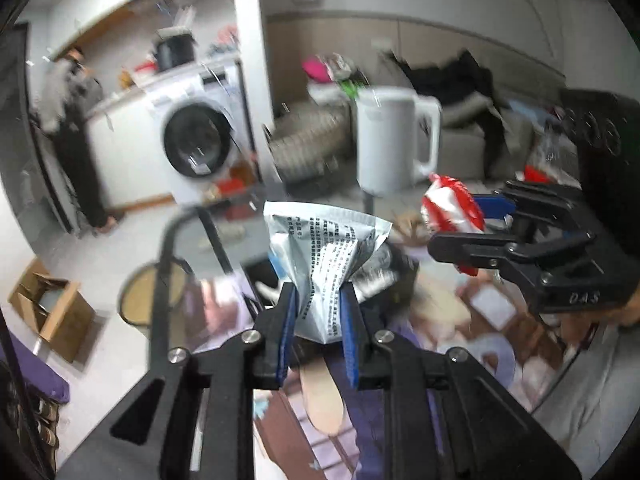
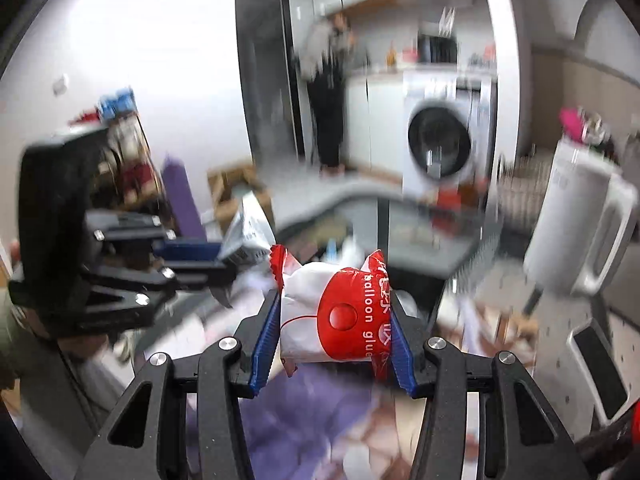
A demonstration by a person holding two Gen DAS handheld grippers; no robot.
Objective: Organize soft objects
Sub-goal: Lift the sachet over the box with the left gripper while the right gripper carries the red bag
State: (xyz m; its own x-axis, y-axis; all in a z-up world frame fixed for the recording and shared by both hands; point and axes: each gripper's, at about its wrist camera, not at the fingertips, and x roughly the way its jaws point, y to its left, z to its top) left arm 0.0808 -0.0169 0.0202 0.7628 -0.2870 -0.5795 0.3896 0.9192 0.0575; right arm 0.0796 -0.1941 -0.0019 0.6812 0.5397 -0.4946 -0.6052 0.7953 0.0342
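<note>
The left gripper (image 1: 318, 312) has its blue-padded jaws pinched narrowly on a grey printed packet (image 1: 324, 256). The right gripper (image 2: 334, 320), at its 2 o'clock, clamps a red-and-white packet (image 2: 336, 312) with wider jaws.

Probably home: washing machine (image 1: 196, 140), kettle (image 1: 394, 136)

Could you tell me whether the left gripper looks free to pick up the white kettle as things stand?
Probably not. The left gripper is shut on a crumpled white printed packet, so its jaws are occupied. The white kettle stands ahead in open view, but the packet would have to be put down first.
</note>
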